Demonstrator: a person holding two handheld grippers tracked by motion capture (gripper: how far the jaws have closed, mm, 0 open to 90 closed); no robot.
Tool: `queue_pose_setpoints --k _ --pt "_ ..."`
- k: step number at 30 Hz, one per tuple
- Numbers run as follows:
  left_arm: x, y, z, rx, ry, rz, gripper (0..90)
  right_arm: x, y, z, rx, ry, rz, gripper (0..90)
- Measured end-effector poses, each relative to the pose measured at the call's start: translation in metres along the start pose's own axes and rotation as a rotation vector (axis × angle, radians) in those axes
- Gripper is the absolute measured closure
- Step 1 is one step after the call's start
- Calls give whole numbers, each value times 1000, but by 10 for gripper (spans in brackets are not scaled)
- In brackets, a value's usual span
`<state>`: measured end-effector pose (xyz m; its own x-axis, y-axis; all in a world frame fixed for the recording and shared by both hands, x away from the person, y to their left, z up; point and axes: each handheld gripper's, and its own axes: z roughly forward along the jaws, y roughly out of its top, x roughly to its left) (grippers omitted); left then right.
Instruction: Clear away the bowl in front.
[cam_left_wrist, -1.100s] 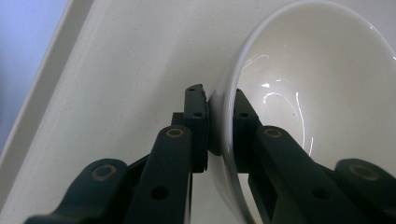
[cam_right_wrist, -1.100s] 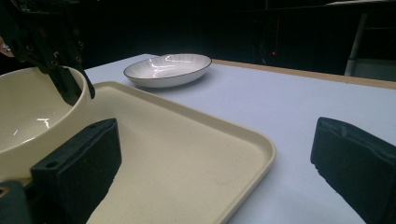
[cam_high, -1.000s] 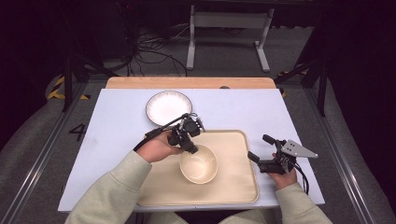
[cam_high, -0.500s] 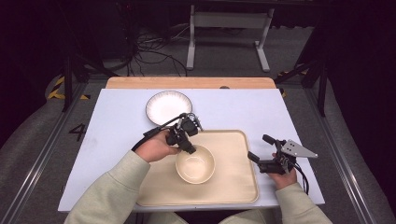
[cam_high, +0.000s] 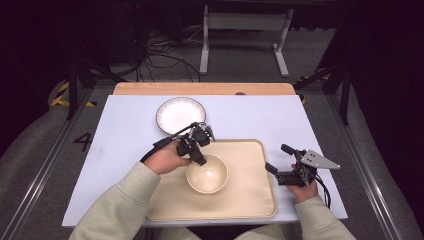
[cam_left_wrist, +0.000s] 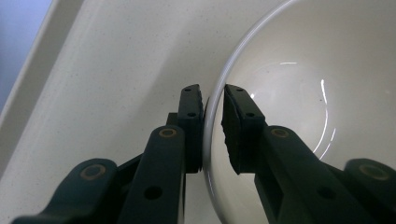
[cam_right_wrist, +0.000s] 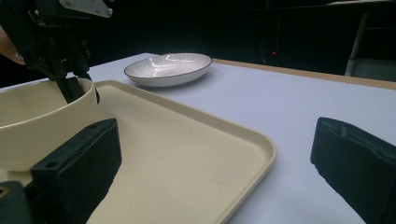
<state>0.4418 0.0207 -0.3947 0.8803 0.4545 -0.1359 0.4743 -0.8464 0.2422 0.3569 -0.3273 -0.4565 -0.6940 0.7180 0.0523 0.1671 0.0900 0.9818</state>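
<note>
Could slip: thin pinch by the left tool (cam_high: 198, 159), clamped on the rim of the cream bowl (cam_high: 207, 174) in the beige tray (cam_high: 252, 200), risks tipping. Pale blue worktop (cam_high: 125, 135) in a dark room; white plate (cam_high: 180, 114) beyond. Right tool (cam_high: 280, 165) spread apart, idle beside tray.

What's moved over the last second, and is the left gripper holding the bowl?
The bowl slid slightly toward the person's side of the tray, drawn by the left gripper, which stays clamped on its rim, one jaw inside and one outside. The right gripper stayed open beside the tray's right edge, and the white plate has not moved.
</note>
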Motion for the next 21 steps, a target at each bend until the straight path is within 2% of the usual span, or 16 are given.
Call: queue_pose_setpoints --k 4,8,10,13,16,20,21 --pt "0 1 0 -10 -6 -5 762 0 0 0 -1 0 -1 21" --pt "-3 0 -2 -12 42 -4 712 0 0 0 2 -1 -1 23" --pt "-3 -2 -5 -31 40 -16 701 0 0 1 7 1 -2 24" --pt "-5 -8 -13 -81 50 -28 671 0 0 1 9 5 -2 26" --pt "-7 -11 -19 -109 62 -33 653 0 0 1 11 8 -2 27" --pt "-14 -17 -32 -190 73 -38 611 0 0 1 10 18 -7 27" --pt "-17 -20 -37 -215 82 -28 607 0 0 1 10 21 -7 27"
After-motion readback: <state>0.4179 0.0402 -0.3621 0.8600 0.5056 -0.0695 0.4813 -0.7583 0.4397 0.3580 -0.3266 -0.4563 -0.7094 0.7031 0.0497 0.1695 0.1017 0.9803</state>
